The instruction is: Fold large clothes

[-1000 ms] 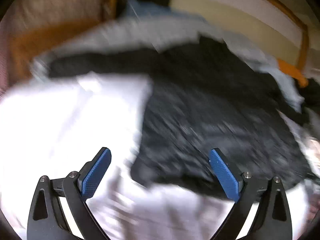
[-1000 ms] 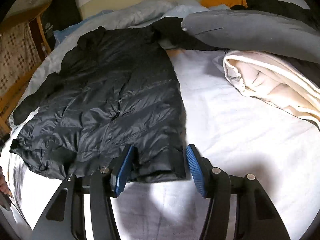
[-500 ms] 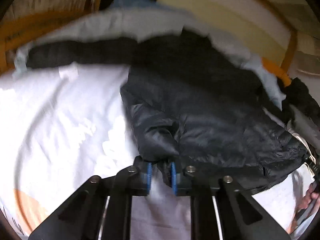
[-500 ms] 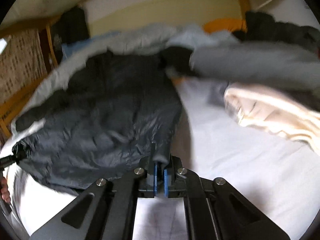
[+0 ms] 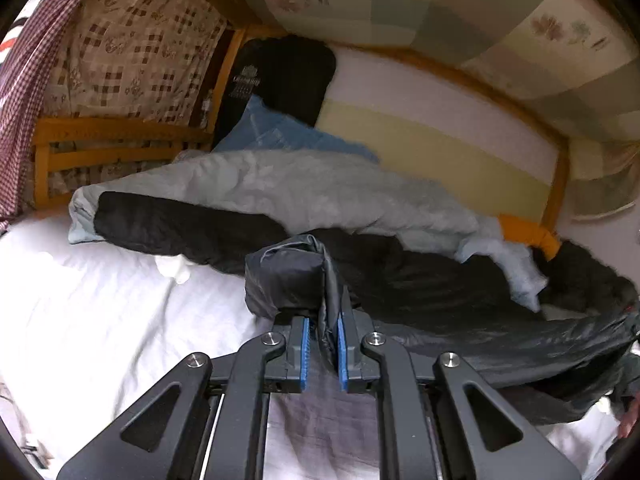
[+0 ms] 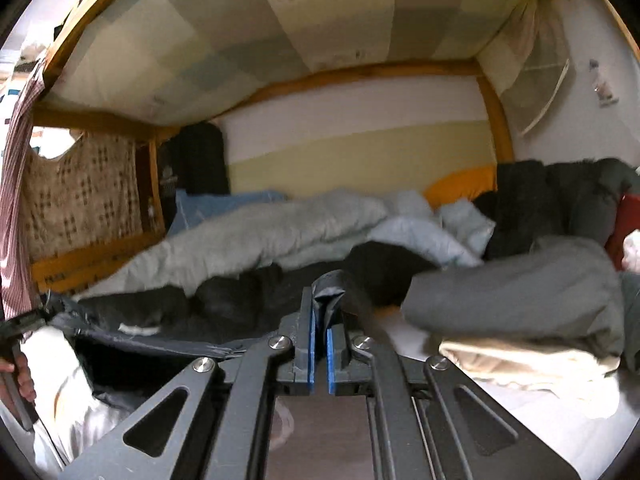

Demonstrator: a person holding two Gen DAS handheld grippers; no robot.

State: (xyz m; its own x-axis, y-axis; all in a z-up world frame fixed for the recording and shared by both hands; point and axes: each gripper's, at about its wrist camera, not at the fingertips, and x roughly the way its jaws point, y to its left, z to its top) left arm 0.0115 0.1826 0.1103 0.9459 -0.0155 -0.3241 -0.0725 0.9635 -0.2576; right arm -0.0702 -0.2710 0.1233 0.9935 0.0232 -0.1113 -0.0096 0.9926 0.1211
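Black quilted puffer jacket [image 5: 460,292], hem raised off white bedsheet [image 5: 100,320]; left gripper [image 5: 323,332] and right gripper [image 6: 319,334] each clenched on slick fabric. Risk: hem slipping free, sagging unevenly mid-fold.

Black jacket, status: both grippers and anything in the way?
Left gripper and right gripper both shut on the black jacket hem, lifted off the white sheet. Grey duvet bunched behind; grey garment to the right.
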